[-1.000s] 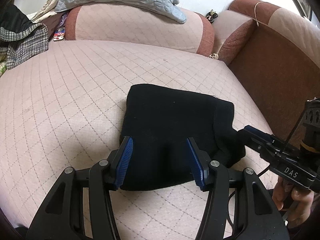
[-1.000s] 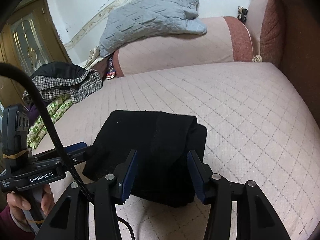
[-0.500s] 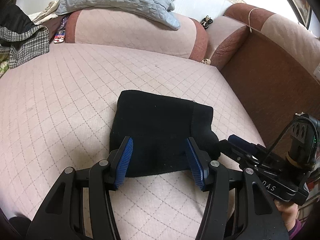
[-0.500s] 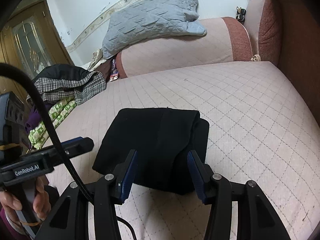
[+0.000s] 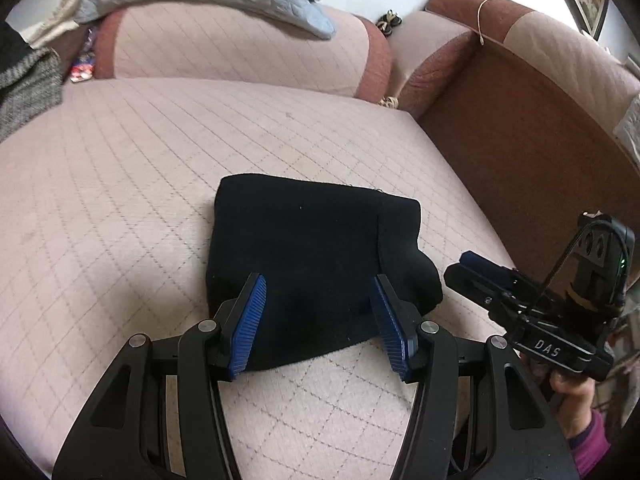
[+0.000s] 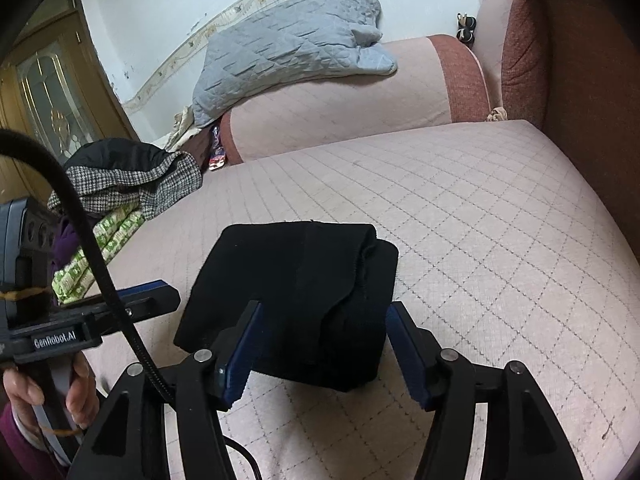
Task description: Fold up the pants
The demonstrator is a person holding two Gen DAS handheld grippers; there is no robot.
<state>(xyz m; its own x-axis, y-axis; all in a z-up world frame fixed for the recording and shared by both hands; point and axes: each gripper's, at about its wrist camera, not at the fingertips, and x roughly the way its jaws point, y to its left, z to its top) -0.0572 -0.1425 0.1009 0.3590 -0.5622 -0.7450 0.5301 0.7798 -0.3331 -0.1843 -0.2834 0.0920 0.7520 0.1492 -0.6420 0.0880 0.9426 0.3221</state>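
Left wrist view: black pants [image 5: 316, 264] folded into compact bundle, lying on quilted pink sofa seat [image 5: 120, 184]. Left tool [image 5: 318, 322] above bundle's near edge, jaws apart, blue pads [image 5: 250, 326] clear of cloth. Right tool [image 5: 476, 270] just beside bundle's right side.

Right wrist view: right tool [image 6: 324, 354] over pants [image 6: 296, 288], jaws opening, nothing gripped. Grey quilt [image 6: 288, 48] on backrest.

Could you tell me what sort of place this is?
Probably a home living room: a quilted pink sofa with brown bolsters, a grey quilt over its back, clothes heaped at one end, and a wooden door.
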